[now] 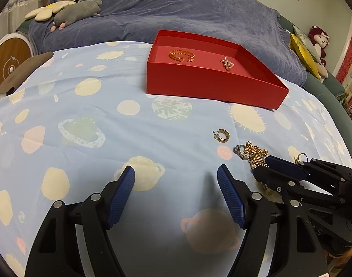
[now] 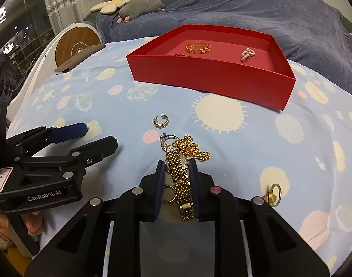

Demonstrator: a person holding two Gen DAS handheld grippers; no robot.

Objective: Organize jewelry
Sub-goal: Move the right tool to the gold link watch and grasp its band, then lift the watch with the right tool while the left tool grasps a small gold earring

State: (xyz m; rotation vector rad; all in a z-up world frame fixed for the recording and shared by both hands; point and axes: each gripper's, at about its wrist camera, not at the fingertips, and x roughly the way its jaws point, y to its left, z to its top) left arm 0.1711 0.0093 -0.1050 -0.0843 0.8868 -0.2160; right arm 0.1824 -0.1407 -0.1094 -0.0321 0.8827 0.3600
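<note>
A red tray (image 1: 210, 85) (image 2: 210, 78) sits on the planet-print cloth and holds a gold chain bangle (image 1: 182, 55) (image 2: 197, 47) and a pearl piece (image 1: 227, 63) (image 2: 247, 54). A hoop earring (image 1: 221, 135) (image 2: 161, 121) lies on the cloth in front of it. My right gripper (image 2: 176, 166) (image 1: 260, 167) is shut on a gold watch (image 2: 182, 180) in a pile with a gold necklace (image 2: 192, 149) (image 1: 254, 152) and a silver ring (image 2: 167, 139) (image 1: 239, 150). My left gripper (image 1: 176, 173) (image 2: 99, 136) is open and empty, left of the pile.
A gold ring (image 2: 273, 195) lies right of the right gripper, another small ring (image 2: 169, 194) between its fingers. A brown notebook (image 1: 21, 76) and a round wooden-faced device (image 1: 9, 62) are at the left. A blue blanket (image 1: 187, 11) and plush toys (image 1: 76, 13) lie behind the tray.
</note>
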